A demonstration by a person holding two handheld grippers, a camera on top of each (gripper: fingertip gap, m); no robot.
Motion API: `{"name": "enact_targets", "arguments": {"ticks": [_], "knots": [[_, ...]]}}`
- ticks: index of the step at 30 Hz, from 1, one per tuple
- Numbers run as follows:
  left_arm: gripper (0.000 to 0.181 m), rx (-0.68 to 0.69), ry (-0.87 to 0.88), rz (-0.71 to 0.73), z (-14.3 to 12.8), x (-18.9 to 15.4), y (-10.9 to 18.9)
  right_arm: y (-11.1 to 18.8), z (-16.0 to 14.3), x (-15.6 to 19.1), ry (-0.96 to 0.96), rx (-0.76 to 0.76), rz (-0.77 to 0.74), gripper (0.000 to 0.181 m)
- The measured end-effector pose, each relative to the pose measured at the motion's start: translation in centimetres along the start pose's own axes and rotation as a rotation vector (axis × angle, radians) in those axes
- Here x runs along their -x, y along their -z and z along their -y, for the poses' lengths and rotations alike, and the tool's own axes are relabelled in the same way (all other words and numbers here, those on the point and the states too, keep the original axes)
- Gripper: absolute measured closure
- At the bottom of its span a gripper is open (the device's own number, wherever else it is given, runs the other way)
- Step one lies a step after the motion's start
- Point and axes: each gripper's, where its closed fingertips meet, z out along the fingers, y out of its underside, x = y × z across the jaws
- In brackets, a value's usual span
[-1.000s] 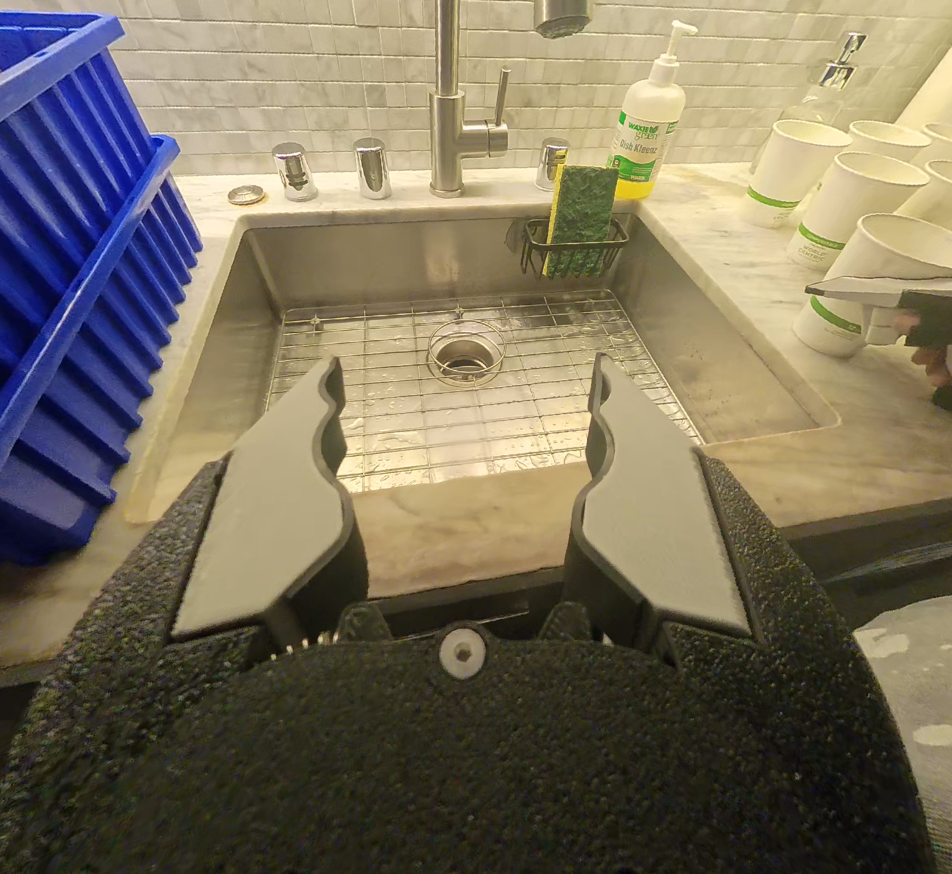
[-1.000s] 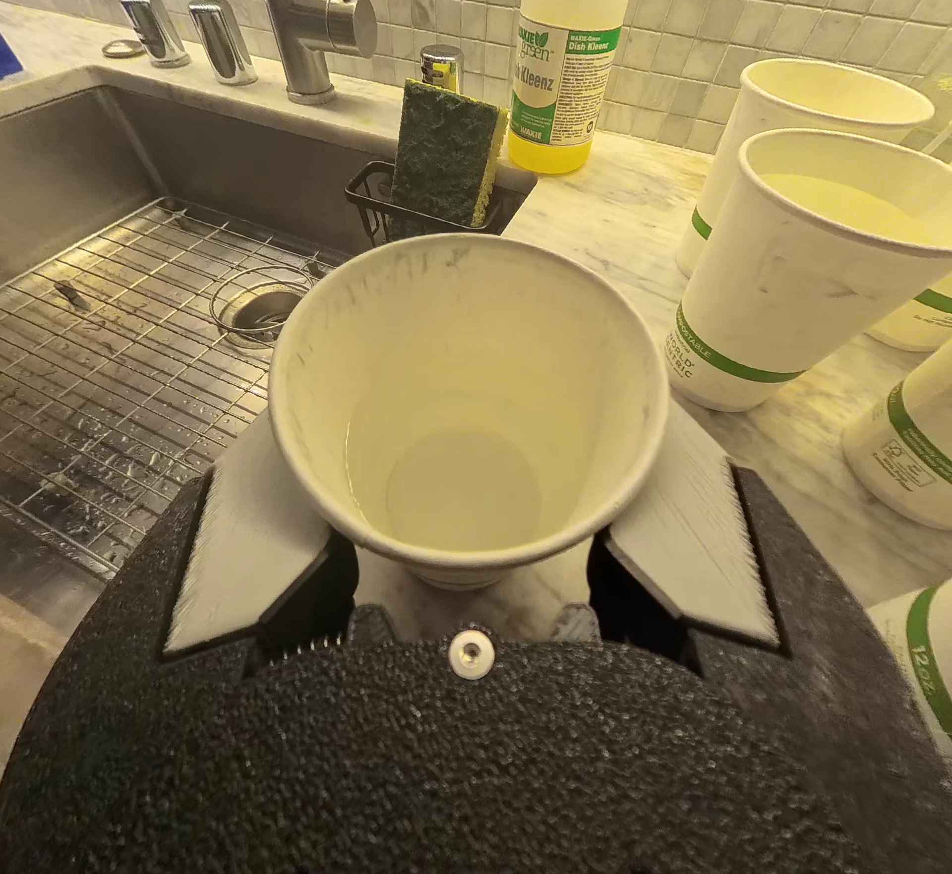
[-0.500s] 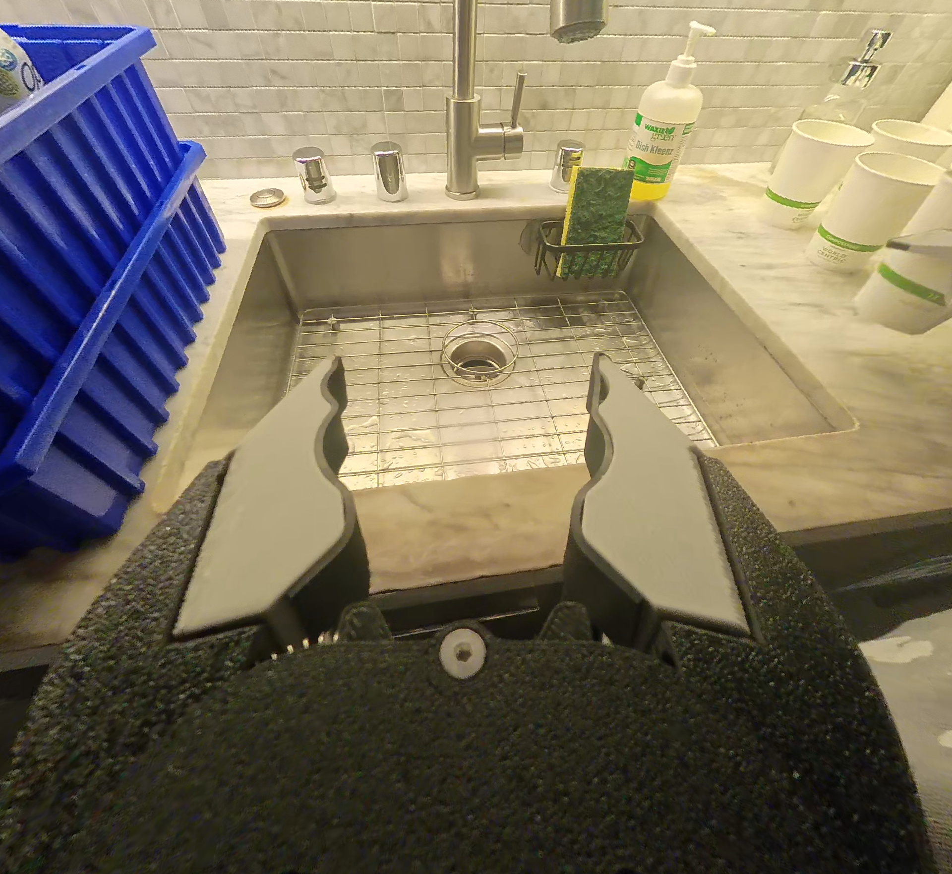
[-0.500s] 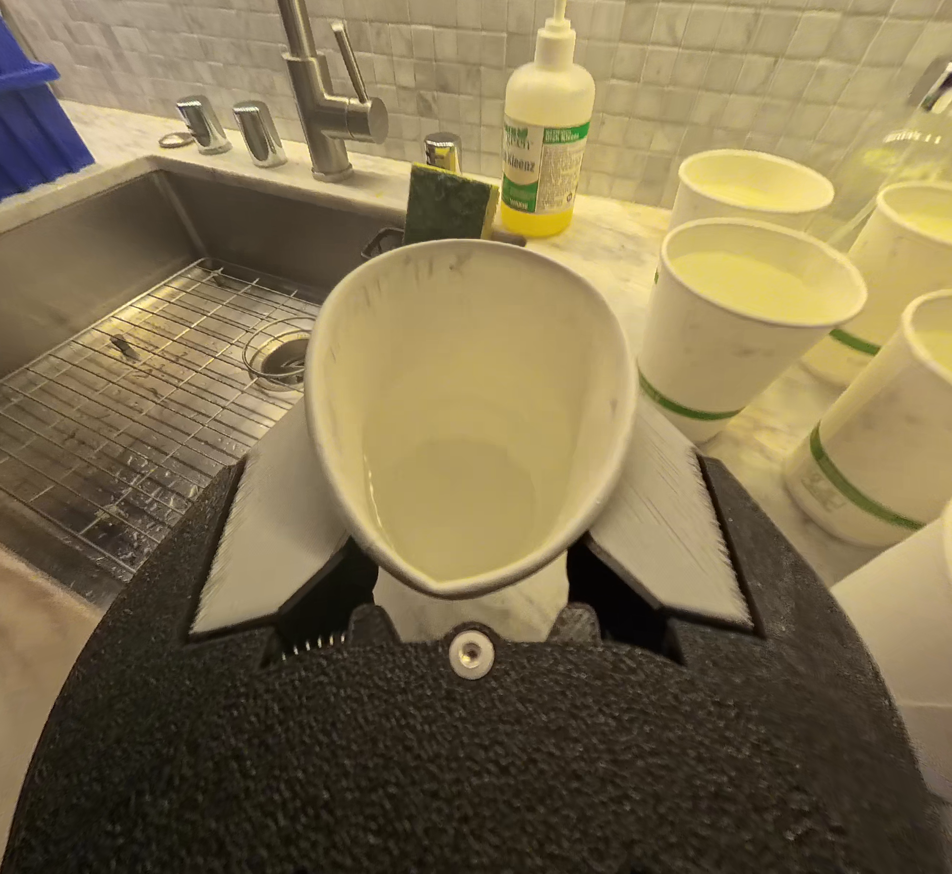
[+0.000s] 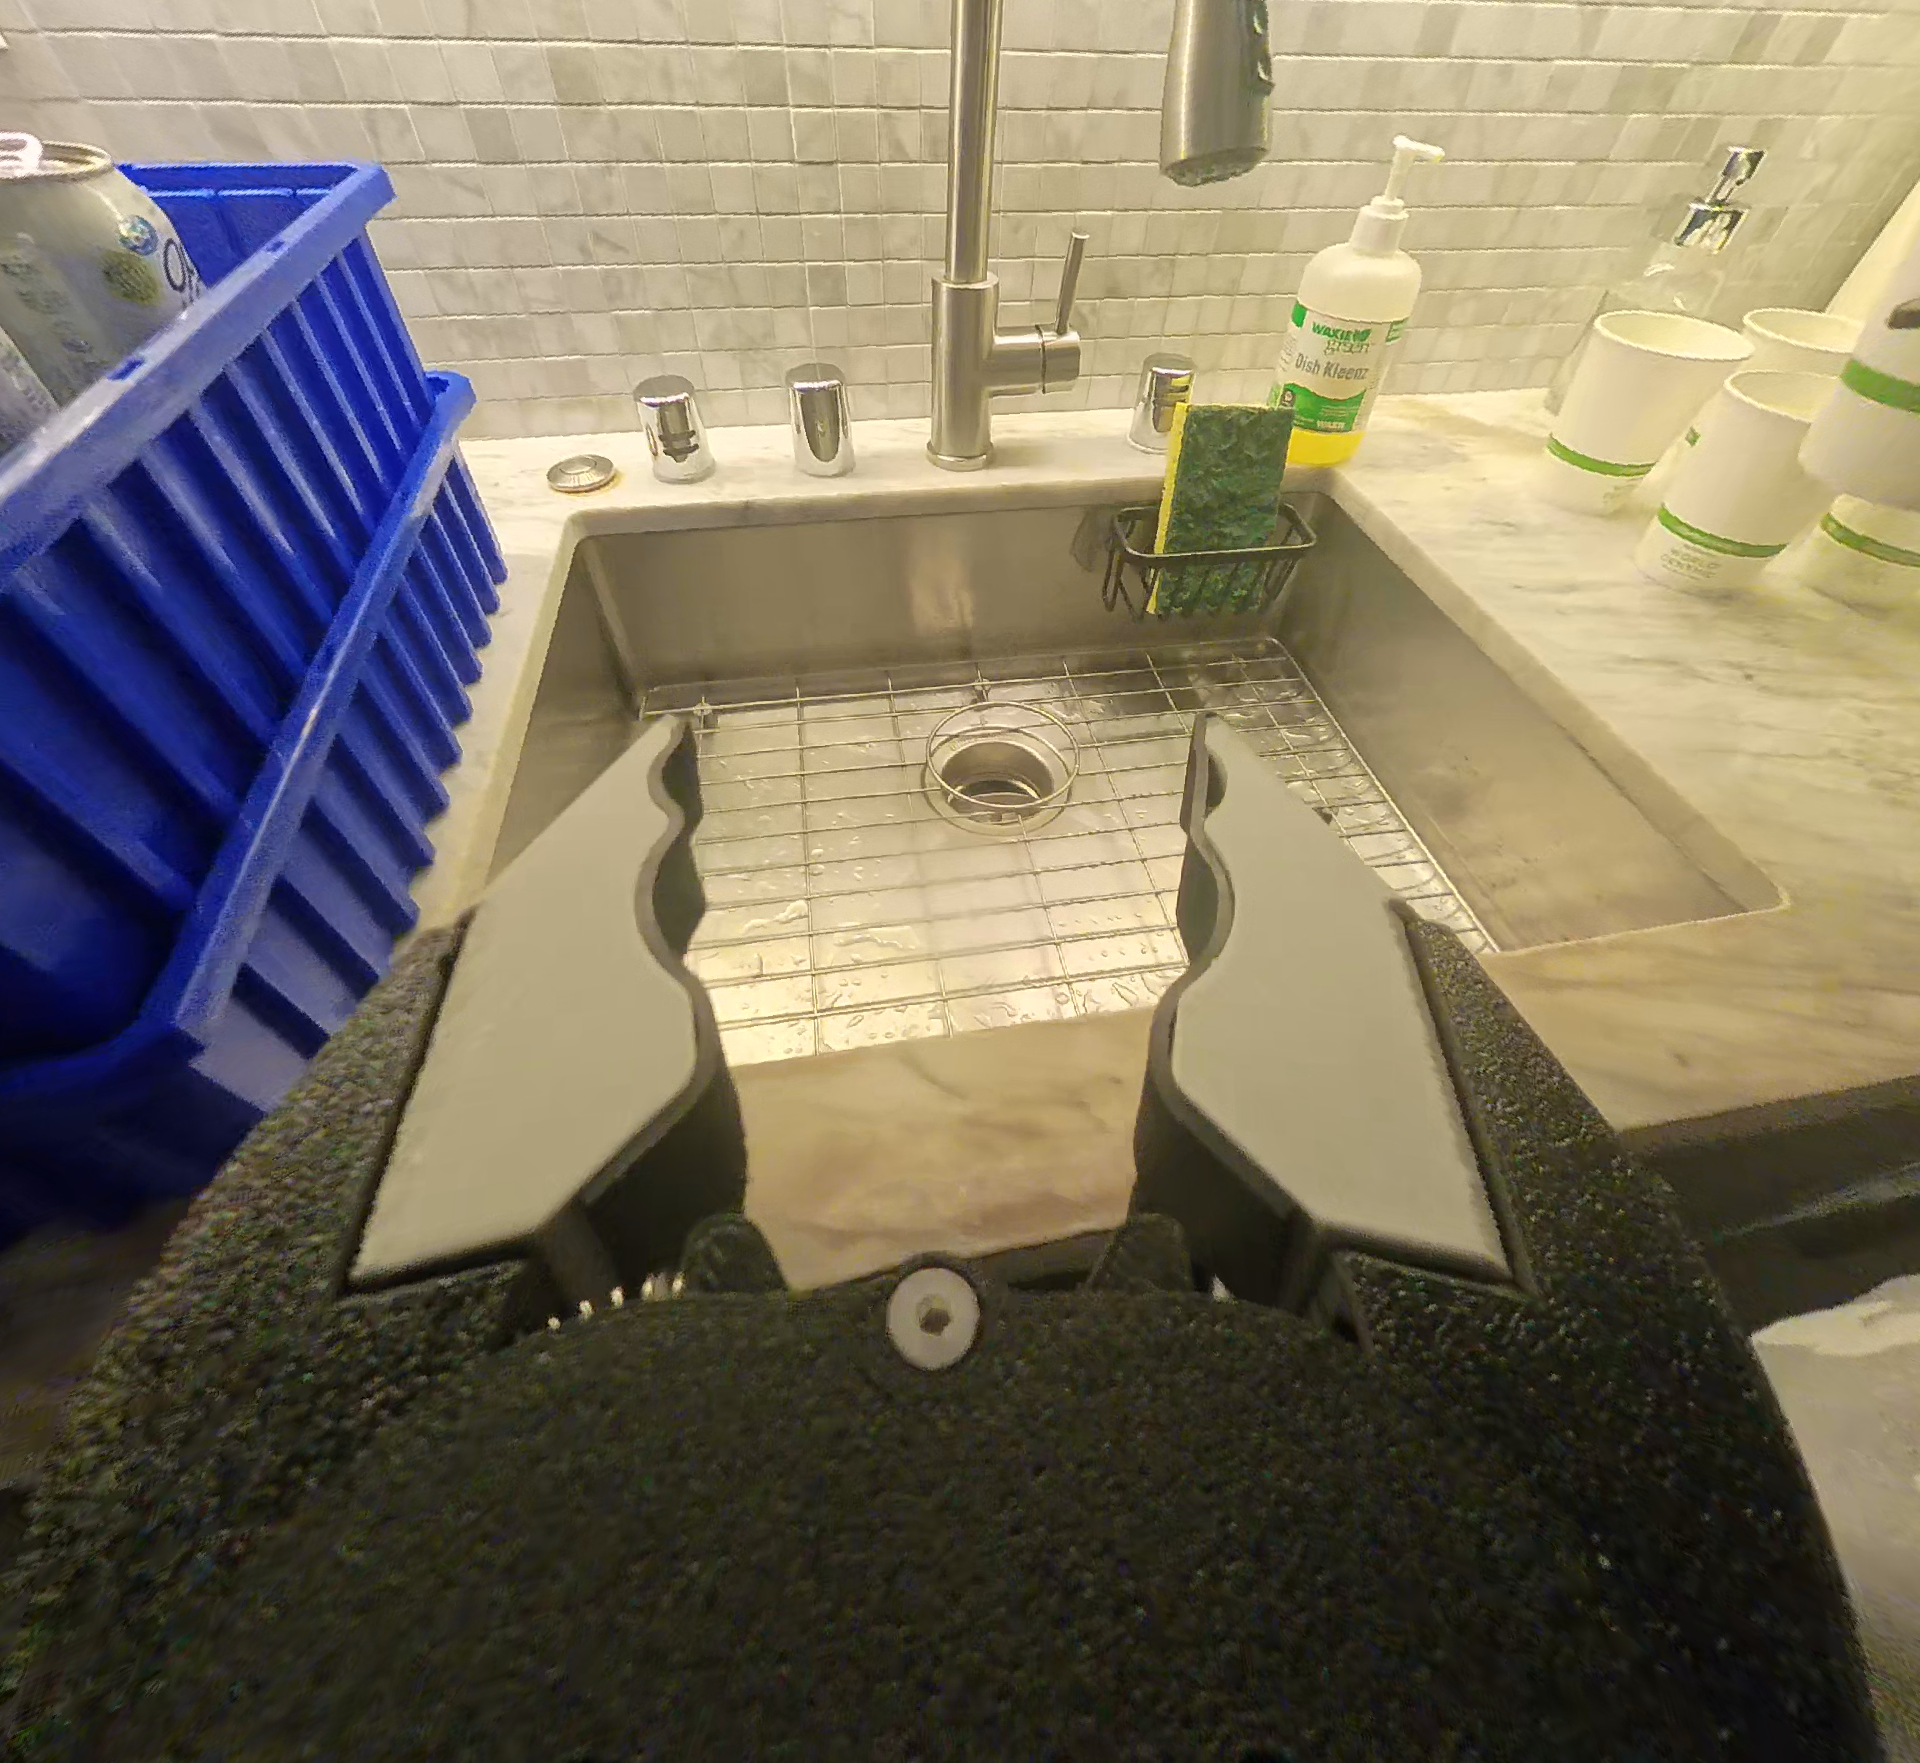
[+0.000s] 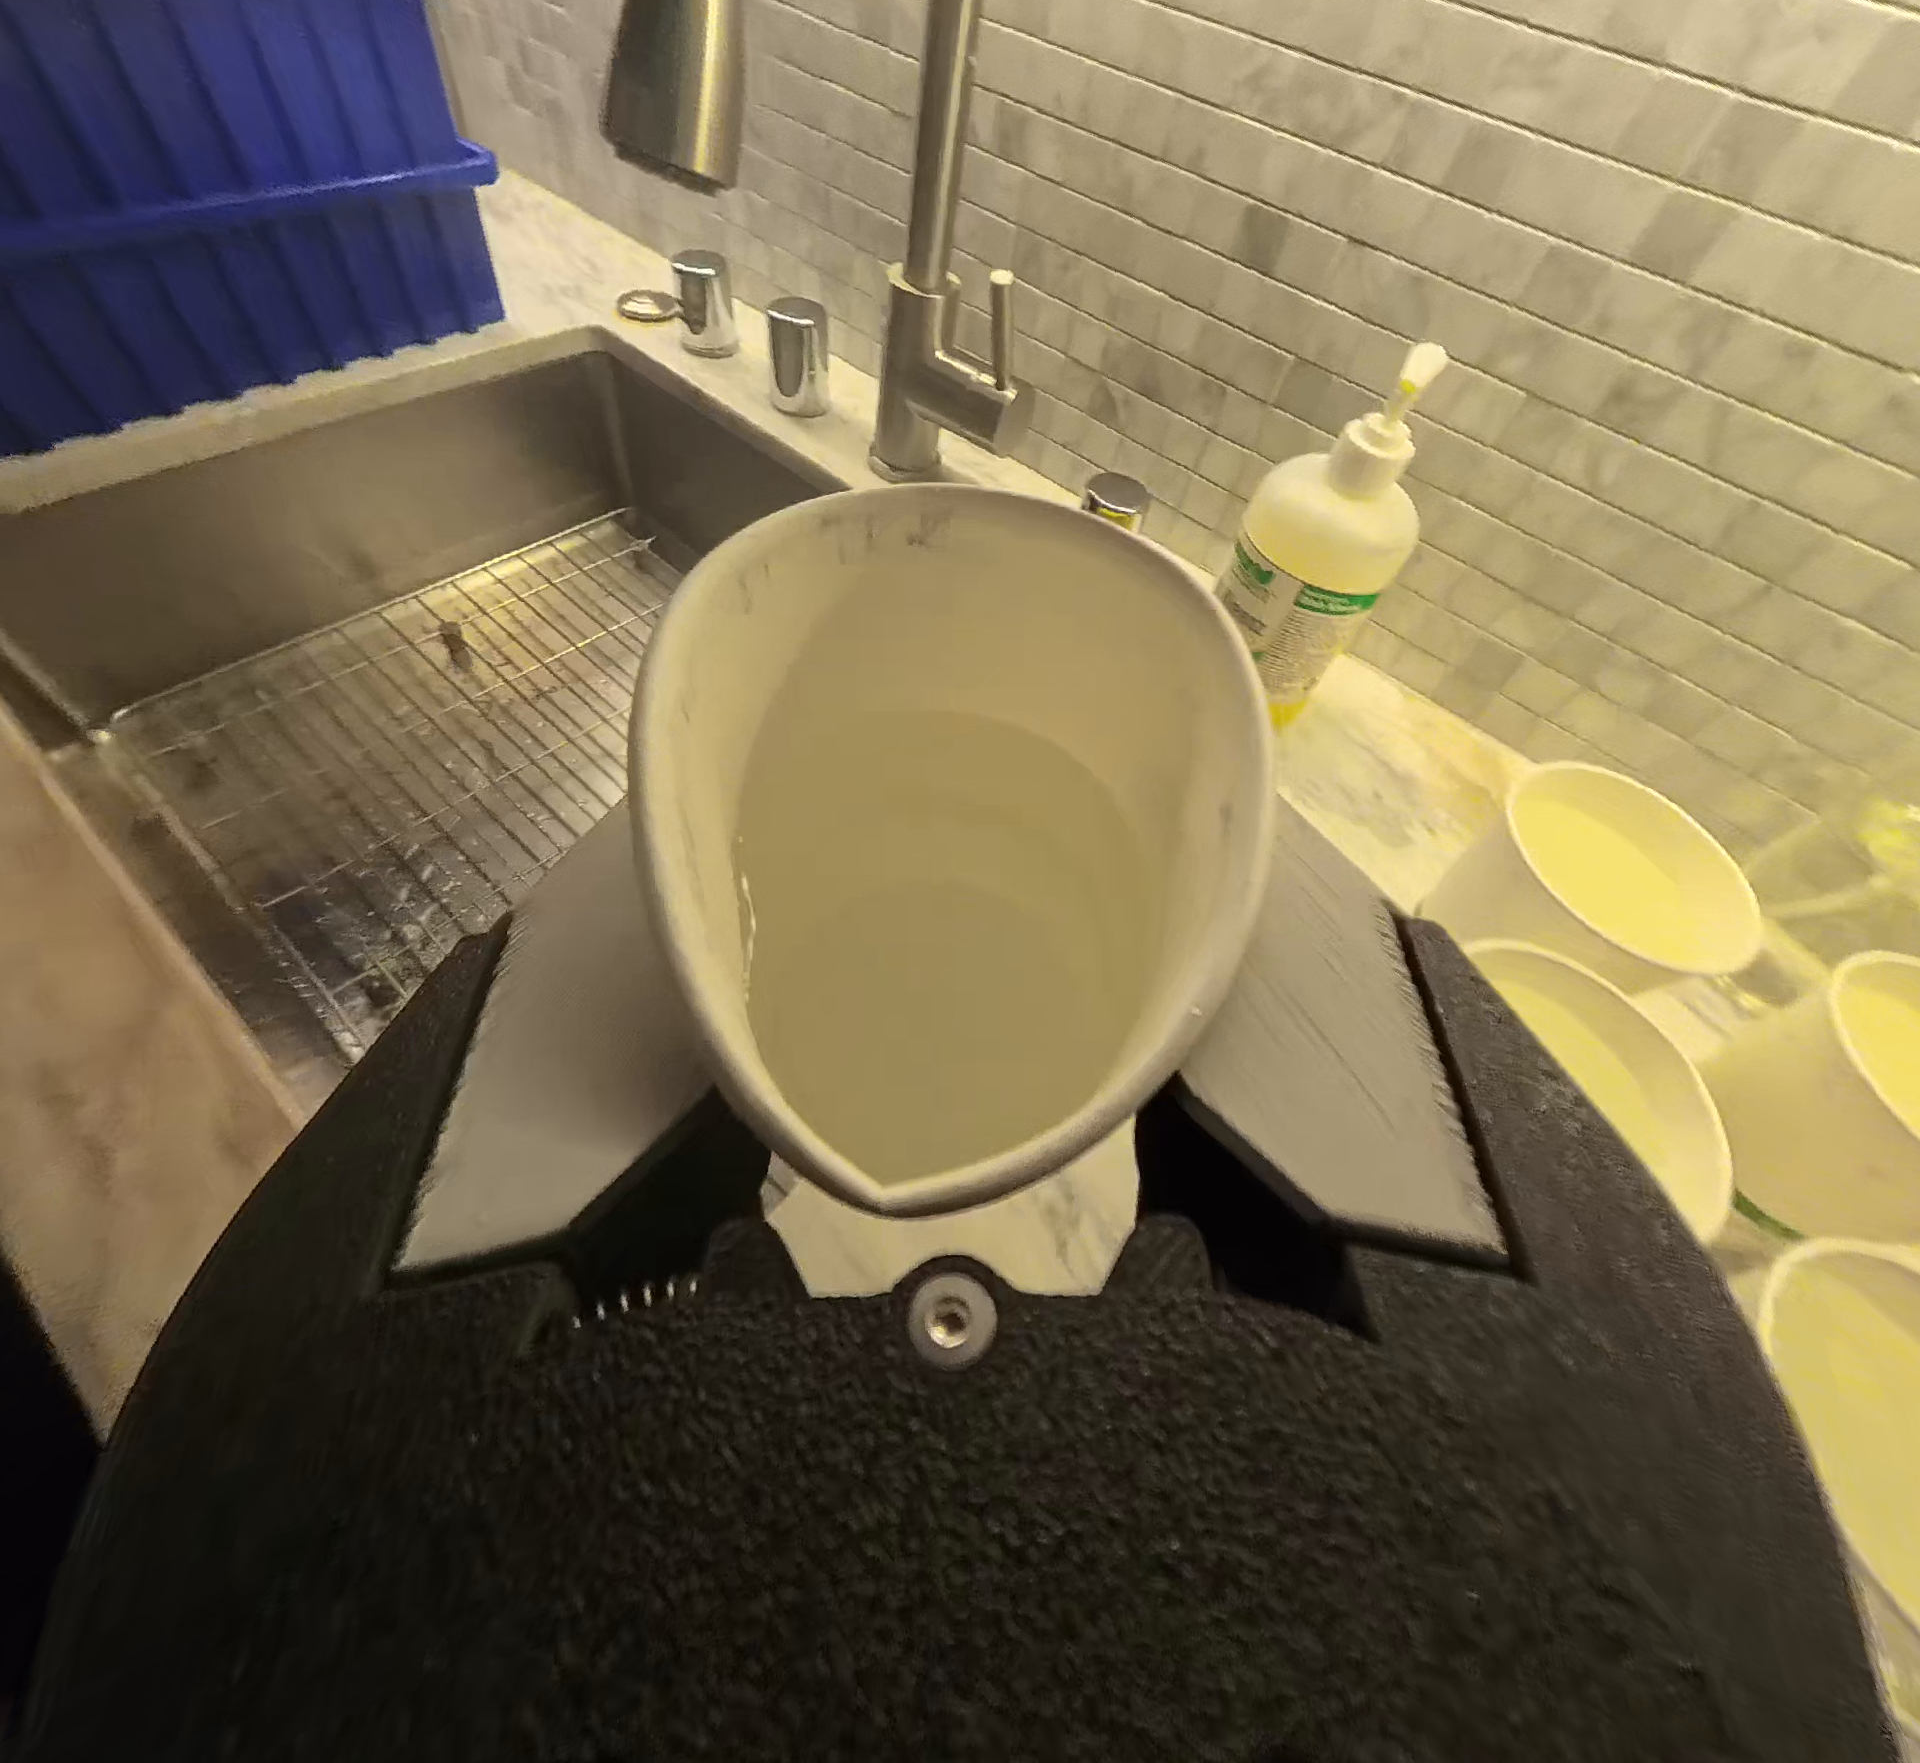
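White paper cup (image 6: 951, 840), squeezed into an oval, sits pinched in my right gripper (image 6: 951, 892), lifted beside the steel sink (image 6: 343, 508). A little liquid is inside, not poured. My left gripper (image 5: 935, 840) gapes wide, empty, above the sink's near edge. More paper cups (image 6: 1631, 872) wait right of the sink.

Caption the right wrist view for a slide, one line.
Right gripper squeezes a paper cup of liquid into an oval beside the steel sink.
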Motion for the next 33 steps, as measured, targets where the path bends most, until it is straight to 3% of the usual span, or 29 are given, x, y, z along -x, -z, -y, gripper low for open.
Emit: {"name": "enact_targets", "arguments": {"ticks": [6, 11, 23, 33], "knots": [[0.089, -0.023, -0.028, -0.065, 1.2, 2.0, -1.4, -4.0, 2.0, 3.3, 0.008, 0.087, 0.106, 0.101], [0.090, -0.035, -0.049, -0.127, 2.2, 3.7, -2.6, -8.2, 1.8, 6.0, 0.041, 0.210, 0.169, 0.102], [0.091, -0.020, -0.121, -0.227, 2.7, 7.4, -3.2, -16.9, -1.4, 11.0, 0.161, 0.520, 0.265, 0.102], [0.092, -0.008, -0.079, -0.294, 1.4, 7.6, -3.3, -20.6, -4.4, 12.6, 0.304, 0.756, 0.272, 0.102]]}}
